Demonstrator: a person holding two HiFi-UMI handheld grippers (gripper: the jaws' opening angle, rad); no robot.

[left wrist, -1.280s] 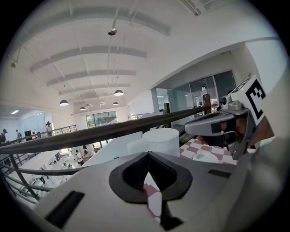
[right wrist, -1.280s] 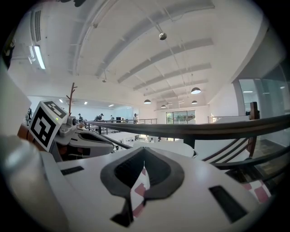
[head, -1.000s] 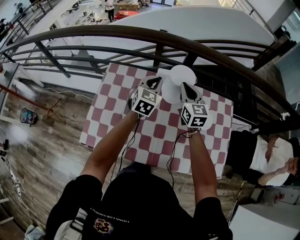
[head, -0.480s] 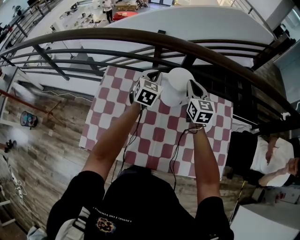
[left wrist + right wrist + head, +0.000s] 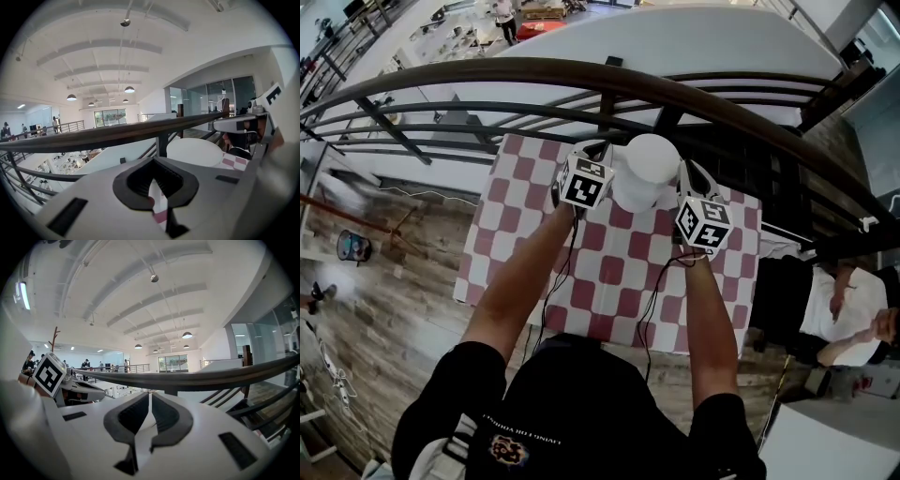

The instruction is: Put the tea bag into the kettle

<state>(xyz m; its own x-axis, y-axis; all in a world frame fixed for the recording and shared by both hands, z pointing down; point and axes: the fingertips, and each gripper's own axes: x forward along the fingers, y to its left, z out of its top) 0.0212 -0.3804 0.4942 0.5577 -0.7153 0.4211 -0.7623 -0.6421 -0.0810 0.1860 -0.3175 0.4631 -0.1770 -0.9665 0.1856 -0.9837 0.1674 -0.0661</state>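
The white kettle (image 5: 647,169) with a round domed lid stands at the far edge of the red-and-white checked table (image 5: 609,272). My left gripper (image 5: 592,150) is close beside its left flank and my right gripper (image 5: 689,173) beside its right flank. In the left gripper view the jaws (image 5: 155,161) meet at their tips, with checked cloth showing through the slit below them. The kettle lid (image 5: 194,152) lies just ahead to the right. In the right gripper view the jaws (image 5: 150,399) are shut to a thin slit. I can make out no tea bag in any view.
A dark handrail (image 5: 609,80) with metal bars runs right behind the table, and a lower floor lies beyond it. A person (image 5: 848,314) sits to the right of the table. Wooden floor (image 5: 384,281) lies to the left.
Both hands have reached farther across the table and spread apart, so the grippers now flank the kettle instead of sitting in front of it.
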